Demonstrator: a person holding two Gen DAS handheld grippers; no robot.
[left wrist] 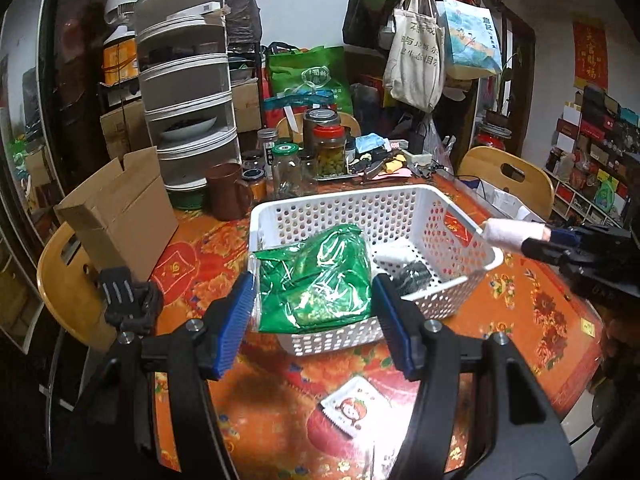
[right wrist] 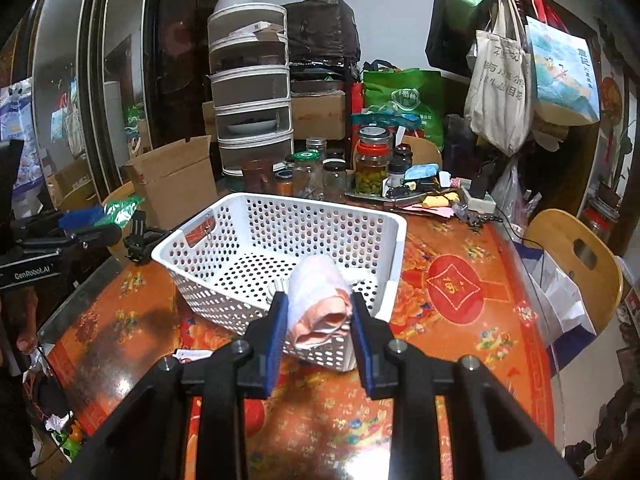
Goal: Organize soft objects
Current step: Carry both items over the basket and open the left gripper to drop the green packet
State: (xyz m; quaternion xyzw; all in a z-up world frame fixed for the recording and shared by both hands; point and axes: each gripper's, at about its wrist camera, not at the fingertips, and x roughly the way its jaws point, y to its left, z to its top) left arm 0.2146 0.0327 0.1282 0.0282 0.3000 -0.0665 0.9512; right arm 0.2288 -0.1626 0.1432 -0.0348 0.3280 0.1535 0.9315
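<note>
The white basket (right wrist: 280, 256) sits mid-table, its floor mostly bare; jars (right wrist: 372, 160) crowd its far rim. The left gripper (left wrist: 314, 308) clamps a green bag (left wrist: 316, 280) above the near rim — the right gripper (right wrist: 318, 320) squeezes a pink cloth roll (right wrist: 320, 304) above its near corner.

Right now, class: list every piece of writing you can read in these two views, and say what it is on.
"GenRobot.AI": on the left gripper body.
Canvas tote bag: Chinese print, too blurred.
Blue paper bag: characters too small.
Red wall banner: gold characters, unreadable.
Snack packet: print unreadable.
</note>
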